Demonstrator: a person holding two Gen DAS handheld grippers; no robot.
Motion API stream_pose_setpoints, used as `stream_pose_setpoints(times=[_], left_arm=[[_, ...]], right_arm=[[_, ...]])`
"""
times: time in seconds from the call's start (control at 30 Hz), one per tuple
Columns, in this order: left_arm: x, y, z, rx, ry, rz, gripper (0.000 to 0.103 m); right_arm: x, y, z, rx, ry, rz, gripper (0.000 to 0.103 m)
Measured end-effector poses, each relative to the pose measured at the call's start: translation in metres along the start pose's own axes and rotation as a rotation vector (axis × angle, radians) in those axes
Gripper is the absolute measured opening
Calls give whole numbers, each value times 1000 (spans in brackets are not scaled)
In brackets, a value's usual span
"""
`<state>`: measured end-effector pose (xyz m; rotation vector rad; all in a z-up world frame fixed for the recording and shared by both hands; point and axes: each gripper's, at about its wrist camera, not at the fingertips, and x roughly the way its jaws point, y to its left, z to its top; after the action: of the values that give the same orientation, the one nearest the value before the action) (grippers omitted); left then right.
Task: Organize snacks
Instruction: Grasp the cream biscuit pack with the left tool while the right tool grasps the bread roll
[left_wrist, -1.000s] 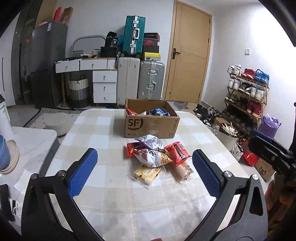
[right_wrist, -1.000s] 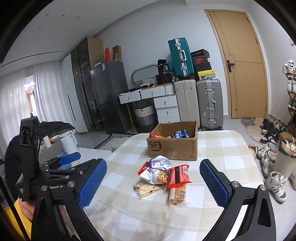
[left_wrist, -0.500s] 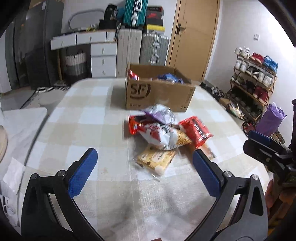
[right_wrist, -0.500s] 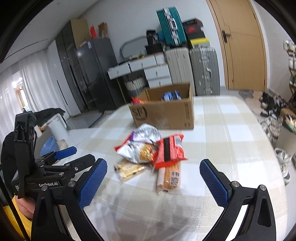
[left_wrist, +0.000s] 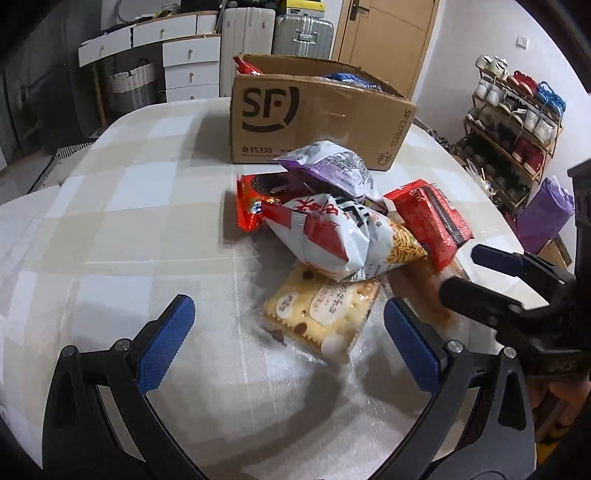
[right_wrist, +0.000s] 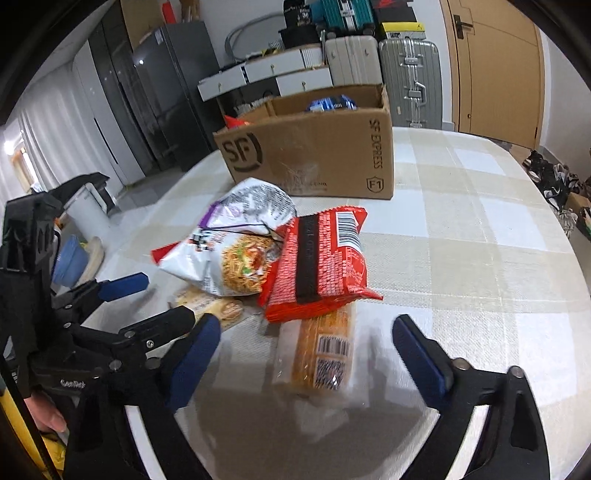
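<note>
Snack packets (left_wrist: 332, 229) are lying heaped mid-table, just near of the cardboard box (left_wrist: 314, 110). The left gripper (left_wrist: 284, 332) is hovering wide open over the cracker pack (left_wrist: 321, 306), gripping nothing; the right gripper (right_wrist: 306, 343) is closing, empty, around the orange biscuit sleeve (right_wrist: 325, 350).

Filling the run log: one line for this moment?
left hand-held gripper: open, over cracker pack | right hand-held gripper: closing, around orange pack, no contact

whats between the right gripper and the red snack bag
In the right wrist view, the clear-wrapped orange cracker pack lies between the closing right gripper and the red bag.
</note>
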<state>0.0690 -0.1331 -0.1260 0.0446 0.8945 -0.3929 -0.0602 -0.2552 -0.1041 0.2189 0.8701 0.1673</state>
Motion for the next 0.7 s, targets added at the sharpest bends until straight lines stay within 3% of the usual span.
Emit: stream_pose_setpoints(times=[0.07, 0.3, 0.37, 0.47, 0.7], left_arm=[[10, -1, 5, 3, 9, 6, 101], [36, 2, 15, 8, 44, -8, 101], [41, 1, 19, 12, 44, -4, 101], [50, -1, 25, 24, 50, -2, 101], [68, -9, 35, 78, 83, -4, 101]], right_arm=[[9, -3, 2, 13, 33, 12, 77], [28, -5, 4, -7, 80, 12, 66], [29, -2, 4, -38, 78, -15, 50], [30, 1, 3, -80, 75, -45, 39], [22, -6, 0, -42, 56, 3, 37]])
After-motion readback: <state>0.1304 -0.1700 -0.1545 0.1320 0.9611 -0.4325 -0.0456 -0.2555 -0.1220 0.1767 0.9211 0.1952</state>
